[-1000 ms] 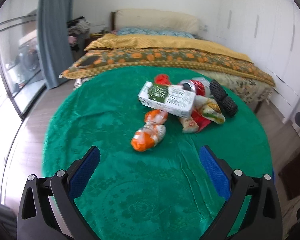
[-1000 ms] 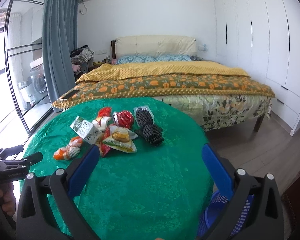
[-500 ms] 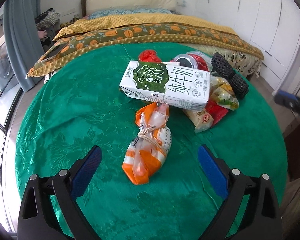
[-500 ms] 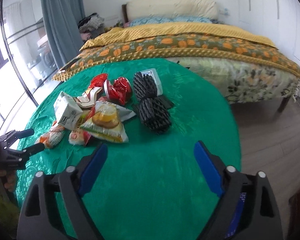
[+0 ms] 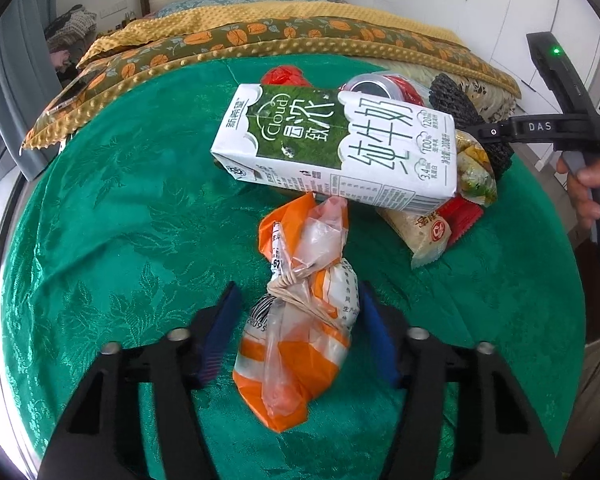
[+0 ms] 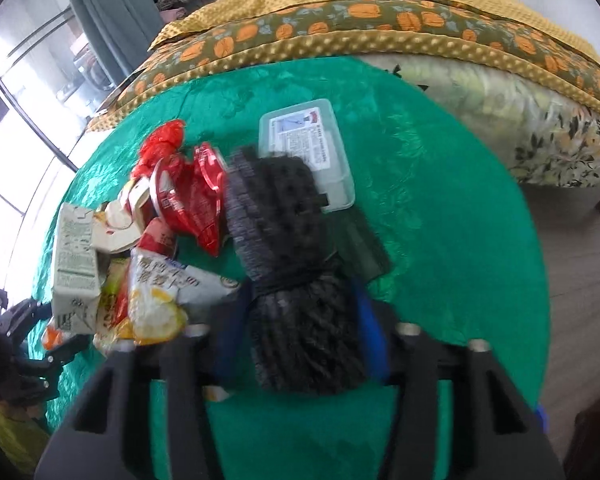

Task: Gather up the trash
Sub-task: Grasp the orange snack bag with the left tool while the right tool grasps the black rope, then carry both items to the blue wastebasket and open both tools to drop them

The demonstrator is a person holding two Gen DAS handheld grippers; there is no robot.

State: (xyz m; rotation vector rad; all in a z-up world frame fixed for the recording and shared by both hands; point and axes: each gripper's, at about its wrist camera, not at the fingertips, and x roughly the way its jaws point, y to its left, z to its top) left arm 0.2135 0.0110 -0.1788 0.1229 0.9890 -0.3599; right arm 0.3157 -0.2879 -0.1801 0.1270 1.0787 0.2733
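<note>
Your left hand-held gripper: jaws have just been closing and now bracket the orange-and-white plastic bag, which is knotted at its middle. The right blue pad touches the bag's side; a sliver of green shows between the left pad and the bag, so no squeeze yet. The bag lies on the worktop, a round top under a green damask cloth, toward its near edge.

Your right hand-held gripper: jaws have just been closing and both blue pads now press the sides of the black foam-net bundle, tied at its waist. The picture is blurred here. The bundle lies about mid-worktop, its far end overlapping a clear plastic box with a printed label.

Other trash, heaped toward the worktop's left side as your right camera sees it:
- Milk carton, white and green, on its side, resting on the heap, one end over the knotted bag's top.
- Crushed red can, beside the bundle.
- Yellow-and-white snack packet, just beside your right gripper's left pad.
- Red wrapper, at the far end of the heap.

Bed with orange-patterned blanket stands beyond the worktop's far edge.
</note>
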